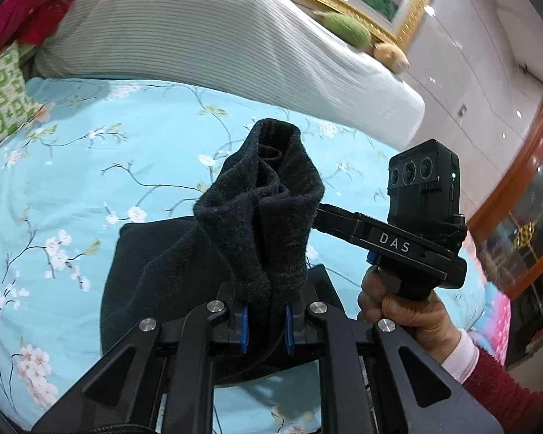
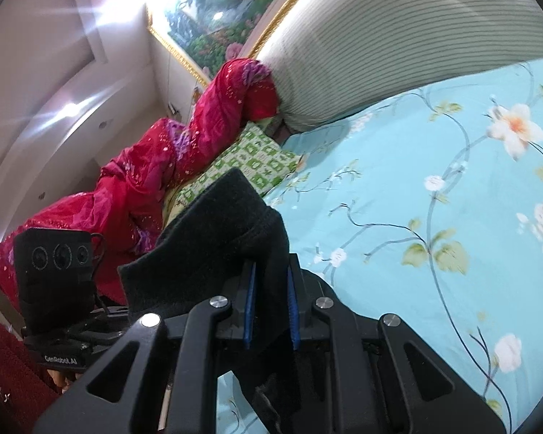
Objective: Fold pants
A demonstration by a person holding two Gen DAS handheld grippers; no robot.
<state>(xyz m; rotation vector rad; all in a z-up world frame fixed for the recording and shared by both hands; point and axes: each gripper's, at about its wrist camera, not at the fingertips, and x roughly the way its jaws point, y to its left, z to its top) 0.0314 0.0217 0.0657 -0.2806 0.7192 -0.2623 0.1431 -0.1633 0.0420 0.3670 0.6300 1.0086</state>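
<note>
Black, fuzzy pants [image 1: 260,217] hang over a bed with a blue flower sheet [image 1: 90,181]. The left tongs [image 1: 266,329] are squeezed tight on a bunched part of the pants, with cloth pinched between the two blue pads [image 1: 244,329]. The cloth stands up from the tongs in a rumpled tube, and the rest of the pants drops down to a dark heap on the sheet below.

The right tongs [image 2: 271,311] are also closed on a piece of the same pants [image 2: 213,238]. The cloth fills the gap between their blue pads [image 2: 249,307] and flops over to the left side.

From the left wrist view, the right tongs [image 1: 318,215] reach in from the right and touch the side of the lifted cloth. A hand [image 1: 398,307] in a red sleeve holds their handle.

At the head of the bed lies a big white striped pillow [image 1: 199,36]. A red blanket [image 2: 144,166] and a green and white pillow [image 2: 246,162] sit beside it. A picture in a gold frame [image 2: 213,18] hangs on the wall.
</note>
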